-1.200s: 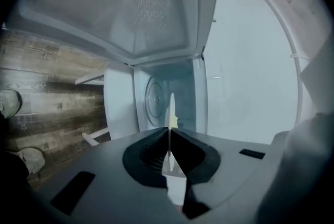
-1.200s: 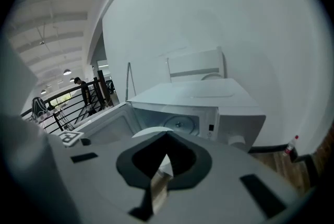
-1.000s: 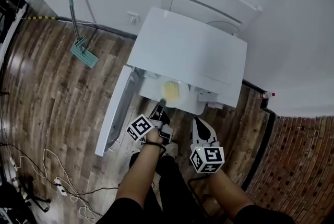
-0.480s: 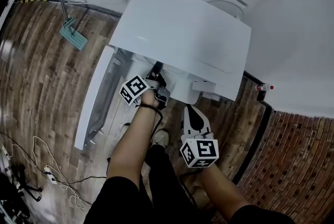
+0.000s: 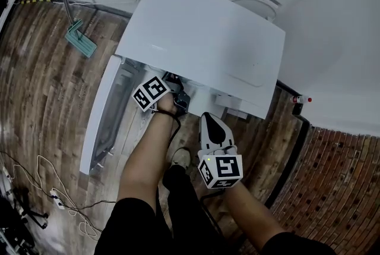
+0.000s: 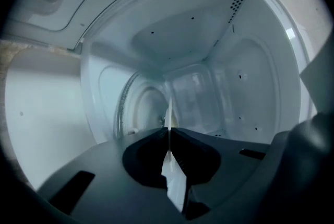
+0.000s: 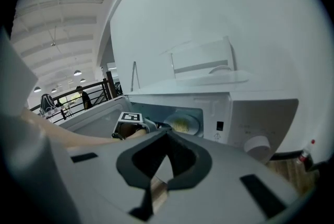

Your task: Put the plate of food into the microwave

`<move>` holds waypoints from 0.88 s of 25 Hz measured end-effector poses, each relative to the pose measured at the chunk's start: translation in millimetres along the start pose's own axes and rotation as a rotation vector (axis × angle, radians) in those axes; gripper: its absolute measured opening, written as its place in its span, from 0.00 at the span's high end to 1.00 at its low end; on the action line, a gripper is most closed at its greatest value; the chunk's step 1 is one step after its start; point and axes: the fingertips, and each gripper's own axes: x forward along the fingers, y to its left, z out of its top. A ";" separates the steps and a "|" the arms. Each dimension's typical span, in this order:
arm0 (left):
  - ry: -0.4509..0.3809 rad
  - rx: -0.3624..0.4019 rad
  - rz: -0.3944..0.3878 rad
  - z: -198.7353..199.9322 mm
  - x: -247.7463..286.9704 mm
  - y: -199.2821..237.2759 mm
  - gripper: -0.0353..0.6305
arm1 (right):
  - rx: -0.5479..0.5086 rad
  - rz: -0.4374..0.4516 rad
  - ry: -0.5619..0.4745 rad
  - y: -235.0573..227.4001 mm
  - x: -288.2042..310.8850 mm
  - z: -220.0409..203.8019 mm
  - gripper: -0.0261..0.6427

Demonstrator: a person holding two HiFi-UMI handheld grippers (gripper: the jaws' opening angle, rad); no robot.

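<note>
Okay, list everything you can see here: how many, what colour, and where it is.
microwave: one, white, centre, against the wall
microwave door: one, white, swung open at the microwave's left
plate of food: one, white with yellow food, inside the microwave
mop: one, green head, on the wooden floor by the wall, upper left
power strip with cables: one, white, on the floor, lower left
red-capped object: one, on the floor by the right wall
left gripper: one, dark, reaching into the microwave, shut on the plate of food's rim
right gripper: one, white, outside the microwave, shut, empty
</note>
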 end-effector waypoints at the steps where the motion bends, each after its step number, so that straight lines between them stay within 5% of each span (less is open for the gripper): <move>1: -0.002 0.038 0.023 1.8 0.7 -0.4 0.92 | -0.001 0.001 0.003 0.0 1.1 -0.7 0.95; 4: -0.010 0.262 0.156 7.7 -2.6 4.0 0.91 | -0.002 0.007 0.011 0.9 3.6 -1.9 0.95; 8: -0.045 0.757 0.355 18.9 -9.7 9.2 0.75 | 0.000 0.011 0.020 3.8 5.2 -2.6 0.95; 10: -0.093 0.917 0.376 24.2 -12.3 5.9 0.70 | 0.000 0.014 0.023 5.3 5.9 -3.8 0.95; 15: -0.199 1.040 0.367 32.9 -26.4 -9.9 0.70 | -0.001 0.008 0.033 5.1 7.3 -9.2 0.95; 17: -0.169 1.070 0.399 30.3 -39.3 -8.7 0.95 | 0.000 0.006 0.029 6.6 7.0 -7.8 0.95; 22: -0.069 1.043 0.323 9.9 -80.2 -24.6 0.95 | -0.003 -0.009 -0.007 11.2 6.5 6.6 0.95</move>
